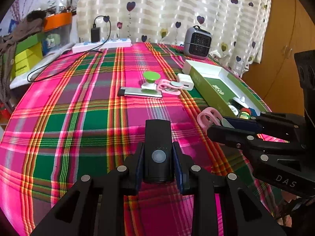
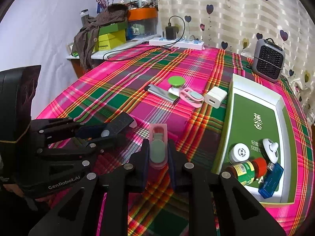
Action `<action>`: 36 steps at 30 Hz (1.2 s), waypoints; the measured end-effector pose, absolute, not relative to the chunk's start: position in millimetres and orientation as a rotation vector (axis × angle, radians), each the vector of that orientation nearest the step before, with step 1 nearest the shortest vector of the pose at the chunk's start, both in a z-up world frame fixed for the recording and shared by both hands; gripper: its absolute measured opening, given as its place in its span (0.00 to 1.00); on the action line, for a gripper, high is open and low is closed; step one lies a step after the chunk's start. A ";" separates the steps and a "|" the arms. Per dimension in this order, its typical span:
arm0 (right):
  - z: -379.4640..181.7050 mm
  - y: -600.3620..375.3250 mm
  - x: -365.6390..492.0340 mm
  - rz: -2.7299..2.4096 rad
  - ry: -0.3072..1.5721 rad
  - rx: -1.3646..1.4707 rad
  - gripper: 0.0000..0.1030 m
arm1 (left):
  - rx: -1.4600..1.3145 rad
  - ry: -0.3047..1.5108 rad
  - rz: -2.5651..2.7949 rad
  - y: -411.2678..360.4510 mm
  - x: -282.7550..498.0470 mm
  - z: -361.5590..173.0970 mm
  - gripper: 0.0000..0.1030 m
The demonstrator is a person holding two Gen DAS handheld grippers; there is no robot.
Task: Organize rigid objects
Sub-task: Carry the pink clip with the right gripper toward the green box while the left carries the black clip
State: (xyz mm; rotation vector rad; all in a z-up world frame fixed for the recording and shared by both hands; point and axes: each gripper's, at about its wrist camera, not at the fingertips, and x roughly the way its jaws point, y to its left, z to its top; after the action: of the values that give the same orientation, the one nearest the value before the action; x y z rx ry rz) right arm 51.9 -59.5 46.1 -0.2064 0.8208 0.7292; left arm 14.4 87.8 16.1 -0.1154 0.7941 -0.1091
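Note:
My left gripper [image 1: 158,163] is shut on a black device with a round button [image 1: 158,147], held above the plaid tablecloth. My right gripper [image 2: 158,157] is shut on a pink clip with a grey-green pad [image 2: 158,145]; it also shows in the left wrist view [image 1: 209,118]. A green-and-white box tray [image 2: 256,106] at the right holds a small white jar [image 2: 239,152], a red-capped bottle [image 2: 248,170], a blue stick [image 2: 270,181] and a white knob piece [image 2: 270,150]. Mid-table lie a silver lighter-like bar [image 2: 163,94], a green-topped knob [image 2: 176,81], another pink clip [image 2: 192,97] and a white charger cube [image 2: 215,97].
A grey mini heater [image 2: 268,62] stands at the back right. A white power strip [image 2: 176,42] with a black adapter and cable lies at the back. Boxes and a cloth [image 2: 102,31] pile up on a side shelf at the back left. A curtain hangs behind.

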 end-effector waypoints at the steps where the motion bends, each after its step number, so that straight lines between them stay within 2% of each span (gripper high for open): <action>1: 46.9 -61.5 51.7 0.729 0.819 -0.202 0.18 | -0.115 0.792 -0.111 86.4 14.3 16.9 0.25; 36: 68.7 -149.7 52.6 0.611 0.745 -0.032 0.18 | -0.154 0.709 -0.247 41.9 12.8 39.8 0.25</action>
State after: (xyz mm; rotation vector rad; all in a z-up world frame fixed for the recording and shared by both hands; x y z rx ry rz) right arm 52.6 -149.7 68.7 -0.0322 0.7452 0.6107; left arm 12.8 41.9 39.8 -0.1536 0.7091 -0.2471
